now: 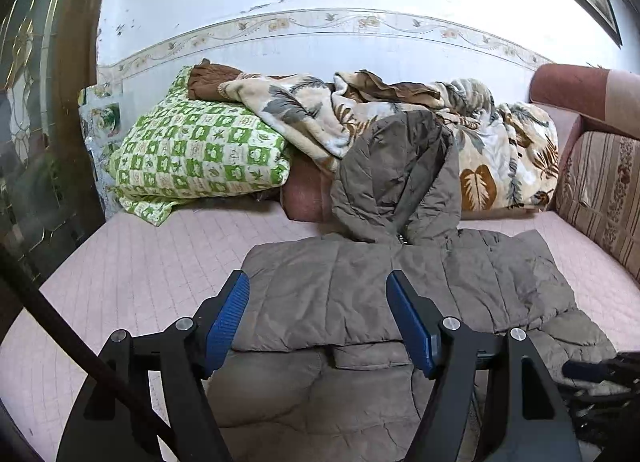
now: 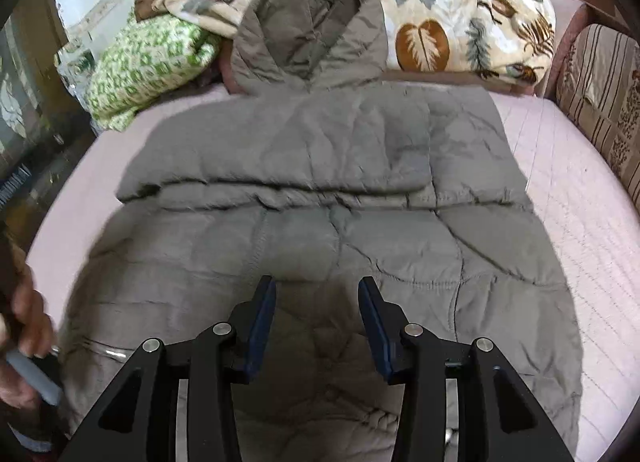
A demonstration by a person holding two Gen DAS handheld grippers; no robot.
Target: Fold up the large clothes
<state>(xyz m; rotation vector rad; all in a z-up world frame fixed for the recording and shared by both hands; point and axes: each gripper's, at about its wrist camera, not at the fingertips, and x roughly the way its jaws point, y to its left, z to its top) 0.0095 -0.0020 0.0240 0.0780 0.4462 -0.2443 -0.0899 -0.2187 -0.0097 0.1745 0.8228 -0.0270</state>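
A grey-brown quilted hooded jacket lies spread flat on the pink quilted bed cover, its hood propped against a leaf-patterned blanket beside a green checked pillow. The left tongs and right tongs both hover above it, jaws apart, gripping nothing.
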